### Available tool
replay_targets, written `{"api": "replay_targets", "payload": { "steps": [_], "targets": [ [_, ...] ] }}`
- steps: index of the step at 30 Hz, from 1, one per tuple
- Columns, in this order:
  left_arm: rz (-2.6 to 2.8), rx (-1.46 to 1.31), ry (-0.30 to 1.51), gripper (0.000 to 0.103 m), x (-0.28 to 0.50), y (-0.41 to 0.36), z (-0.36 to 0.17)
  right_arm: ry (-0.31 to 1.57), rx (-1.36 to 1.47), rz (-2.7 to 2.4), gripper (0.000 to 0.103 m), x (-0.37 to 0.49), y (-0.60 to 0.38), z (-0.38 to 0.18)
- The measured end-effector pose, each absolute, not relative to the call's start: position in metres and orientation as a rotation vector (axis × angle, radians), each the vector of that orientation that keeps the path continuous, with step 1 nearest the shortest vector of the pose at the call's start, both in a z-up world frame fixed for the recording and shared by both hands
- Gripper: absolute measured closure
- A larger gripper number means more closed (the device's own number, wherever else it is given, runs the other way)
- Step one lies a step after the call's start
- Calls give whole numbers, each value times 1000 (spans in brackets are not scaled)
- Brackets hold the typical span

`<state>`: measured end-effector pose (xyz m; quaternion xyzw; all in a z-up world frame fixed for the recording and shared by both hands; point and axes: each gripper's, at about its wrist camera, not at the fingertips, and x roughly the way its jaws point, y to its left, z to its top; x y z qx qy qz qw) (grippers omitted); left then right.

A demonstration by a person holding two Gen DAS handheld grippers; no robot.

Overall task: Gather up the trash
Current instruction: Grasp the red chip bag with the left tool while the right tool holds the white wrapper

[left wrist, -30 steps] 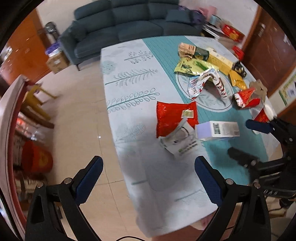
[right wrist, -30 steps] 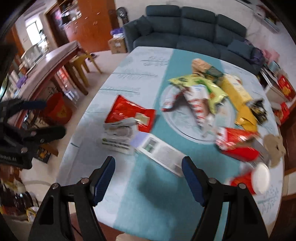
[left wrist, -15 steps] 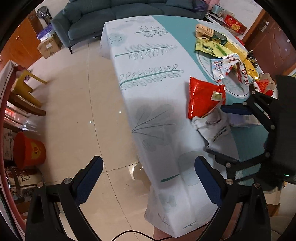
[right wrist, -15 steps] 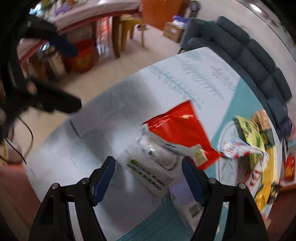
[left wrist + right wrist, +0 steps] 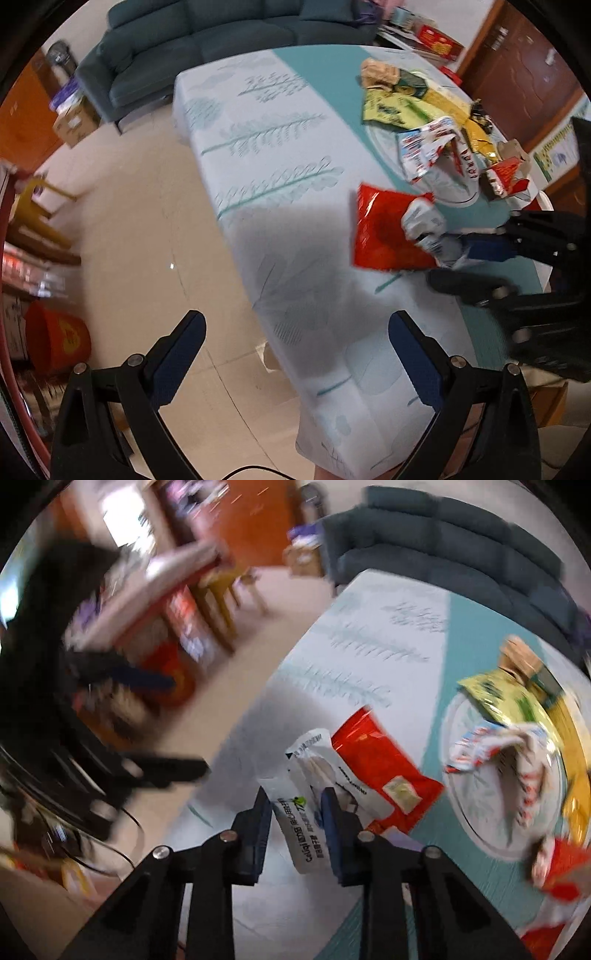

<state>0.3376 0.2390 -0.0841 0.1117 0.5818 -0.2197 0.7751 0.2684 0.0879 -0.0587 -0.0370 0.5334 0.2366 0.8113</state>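
Now right gripper [image 5: 295, 812] jaws narrow, clamping white wrapper [image 5: 314, 775] at near desk [image 5: 280, 155] edge, long axis along fingers. Left gripper [image 5: 295, 343] jaws wide, empty. Red bucket [image 5: 55, 343] on floor, far left.

Glossy red foil bag [image 5: 384, 236] on matt cloth tablecloth [image 5: 280, 206].
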Motion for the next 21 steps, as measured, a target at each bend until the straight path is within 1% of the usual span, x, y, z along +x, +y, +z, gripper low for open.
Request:
{"api": "replay_targets", "payload": {
  "steps": [5,7,17,19,21],
  "targets": [
    [-566,296,1236,5,356,202,-81,1083,186,339,77,264,35,-36],
    [-607,312,1243,5,365,188,-85,1072,241,277,77,262,19,-34],
    [-803,318,1292,5,406,144,-115,1113,322,144,77,239,-13,-47],
    [-855,321,1294,14,407,138,-117,1127,329,132,77,232,-16,-49],
    [-892,338,1310,45,405,132,-121,1136,333,123,77,227,-17,-51]
  ]
}}
